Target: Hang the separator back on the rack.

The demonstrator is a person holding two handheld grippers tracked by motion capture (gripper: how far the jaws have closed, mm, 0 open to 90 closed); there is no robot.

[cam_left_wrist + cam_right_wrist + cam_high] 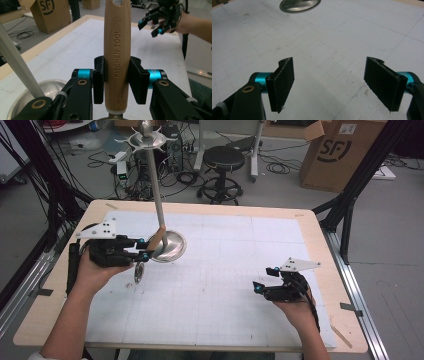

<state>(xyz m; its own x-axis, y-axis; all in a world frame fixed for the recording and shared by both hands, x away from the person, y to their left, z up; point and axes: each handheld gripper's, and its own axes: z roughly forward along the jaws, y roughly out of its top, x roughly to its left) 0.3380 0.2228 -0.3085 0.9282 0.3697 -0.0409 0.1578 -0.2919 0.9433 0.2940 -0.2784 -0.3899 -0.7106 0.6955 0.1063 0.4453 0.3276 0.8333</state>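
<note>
Item 1: my left gripper [117,86], in the person's left hand [95,270] at the left side of the table. Its 2 black jaws are clenched on the pale wooden handle [117,55] of a kitchen utensil, 1 pad on each flank. The handle bears the embossed words KITCHEN TOOL and has a notch at its far end.

Item 2: the utensil itself. In the high view I see the wooden handle [156,239] tilted, its upper end pointing toward the stand's pole, while a small round metal head [138,272] hangs below the gripper, just above the mat. Held off the surface, near the left edge of the mat, close beside the stand's base.

Item 3: tall silver metal stand, made of a round dished base [170,246], a slim upright pole [157,195] and a star-shaped ring of hooks [145,139] at the top. The base rests on the mat, left of centre toward the far edge. I cannot tell whether the handle touches the pole.

Item 4: my right gripper [329,83], in the person's right hand [295,307] at the right side of the table. Its 2 jaws stand released and wide apart, nothing between them, bare mat under them. It sits well apart from the utensil and stand; the stand's base [300,5] shows far ahead of it.

Item 5: white gridded mat [235,270] covering most of the light wooden table [320,235].

Item 6: beyond the table, 1 black round stool [223,160] and 1 brown cardboard box [340,150] on the floor.
</note>
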